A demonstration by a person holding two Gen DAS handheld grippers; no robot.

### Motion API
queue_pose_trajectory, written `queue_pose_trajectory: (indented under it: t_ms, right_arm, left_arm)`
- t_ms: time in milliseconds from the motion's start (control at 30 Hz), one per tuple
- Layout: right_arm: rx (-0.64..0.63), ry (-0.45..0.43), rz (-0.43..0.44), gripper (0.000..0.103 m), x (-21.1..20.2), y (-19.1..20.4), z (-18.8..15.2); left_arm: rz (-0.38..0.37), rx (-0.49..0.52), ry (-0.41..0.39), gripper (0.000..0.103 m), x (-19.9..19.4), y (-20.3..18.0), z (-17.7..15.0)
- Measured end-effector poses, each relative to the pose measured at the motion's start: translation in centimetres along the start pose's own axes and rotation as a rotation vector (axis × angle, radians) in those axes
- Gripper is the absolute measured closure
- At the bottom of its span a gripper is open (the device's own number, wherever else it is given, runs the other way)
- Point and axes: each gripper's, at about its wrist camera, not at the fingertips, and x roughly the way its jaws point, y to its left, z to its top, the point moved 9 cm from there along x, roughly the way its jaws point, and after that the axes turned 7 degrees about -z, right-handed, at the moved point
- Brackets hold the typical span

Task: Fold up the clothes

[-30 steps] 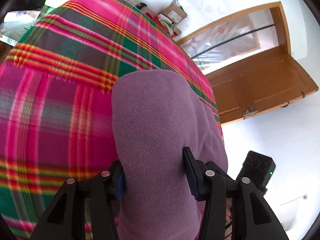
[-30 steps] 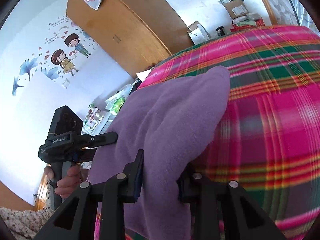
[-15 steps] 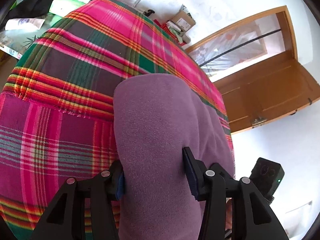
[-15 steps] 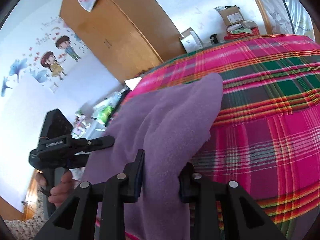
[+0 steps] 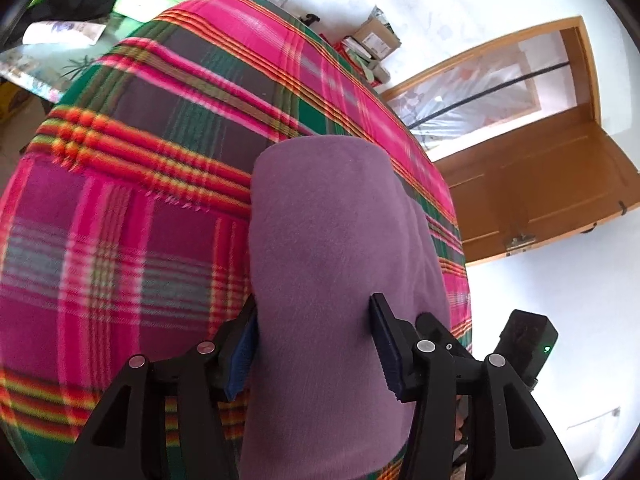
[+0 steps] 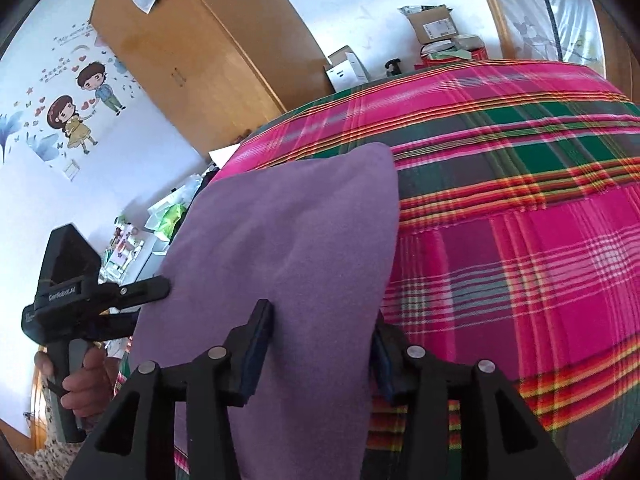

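Nearest the left wrist camera, the left claw [image 5: 314, 340] straddles the near edge of the purple garment [image 5: 340, 240], and its jaws are opening with the cloth between them; the left pad seems to brush the fabric while the right one stands just clear. In the right wrist view the right claw [image 6: 320, 344] sits over the other near corner of the same garment [image 6: 288, 240], its jaws also opening, fairly wide, with cloth bunched between them. The left claw [image 6: 100, 296] shows there too, gripped by the person's hand [image 6: 80, 384]. The garment lies as a flat, doubled-over panel on the plaid blanket [image 5: 120, 220] covering the bed, its far edge rounded. This looks like the release after laying down a fold. Next, I judge, both claws must back off without dragging the edge, then regrip for the following fold. Beyond stand cardboard boxes [image 5: 376, 38] and a wooden door [image 5: 540, 184].
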Motion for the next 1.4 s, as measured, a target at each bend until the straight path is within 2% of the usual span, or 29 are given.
queue_pose_trajectory:
  t_ms: [200, 300, 367, 533, 667, 800, 1000, 1400]
  right_arm:
    - [-0.003, -0.034, -0.061, 0.056, -1.4, -0.5, -0.4]
    - [-0.047, -0.105, -0.152, 0.058, -3.2, -0.3, -0.6]
    - [-0.091, -0.14, -0.19, 0.063, -4.3, 0.4, -1.1]
    - [-0.169, -0.168, -0.201, 0.064, -5.6, 2.1, -2.9]
    - [-0.187, -0.129, -0.221, 0.064, -4.9, 2.5, -4.0]
    - [-0.153, -0.081, -0.236, 0.064, -4.7, 1.0, -5.3]
    - [-0.151, -0.072, -0.253, 0.064, -5.1, 0.8, -6.2]
    - [-0.143, -0.042, -0.28, 0.064, -5.7, -0.1, -8.0]
  left_arm:
    - [0.025, -0.003, -0.022, 0.048, -0.8, 0.5, -1.7]
    - [0.039, -0.002, -0.029, 0.048, -0.7, 0.4, -2.4]
    - [0.053, 0.014, -0.035, 0.048, -1.0, 0.2, -3.2]
    - [0.083, 0.038, -0.045, 0.048, -1.1, 0.0, -4.6]
    - [0.112, 0.05, -0.061, 0.048, -0.8, -0.2, -5.2]
    - [0.159, 0.073, -0.057, 0.048, -0.1, -0.3, -5.6]
    - [0.203, 0.079, -0.056, 0.048, 0.2, -0.6, -6.1]
    - [0.243, 0.089, -0.068, 0.048, 0.1, -0.9, -7.9]
